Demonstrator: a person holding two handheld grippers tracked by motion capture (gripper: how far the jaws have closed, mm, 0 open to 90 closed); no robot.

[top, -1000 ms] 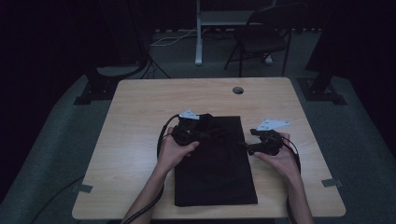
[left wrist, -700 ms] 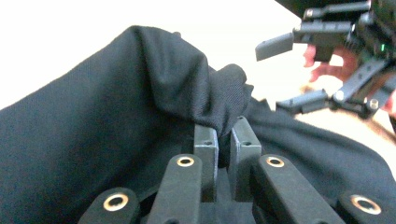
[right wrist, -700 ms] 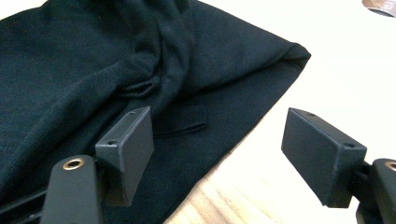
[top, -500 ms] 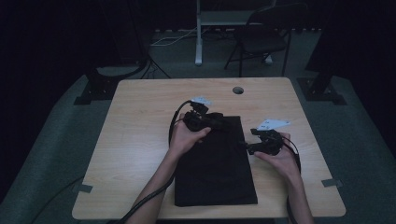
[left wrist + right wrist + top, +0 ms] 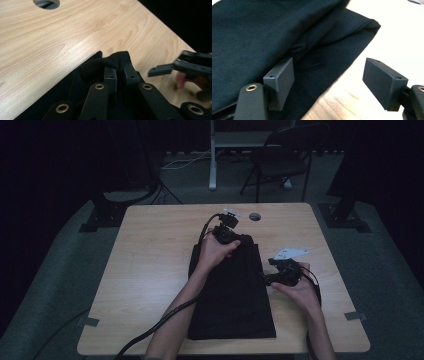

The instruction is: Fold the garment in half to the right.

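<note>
Pinching black cloth (image 5: 100, 67) between left tool (image 5: 119, 75) pads.

No legible text, label, brand mark, number or sign found in any view. Black cloth (image 5: 231, 290): plain, no tag or print readable. Wooden table (image 5: 150, 270): bare grain, unmarked. Gripper jaws in both gripper views: black, brass rivets, no lettering. Grey plate (image 5: 290, 253) atop the right gripper: blank as far as can be made out, though the high view is dim and possibly too coarse for fine print. Background furniture too dark to read.
</note>
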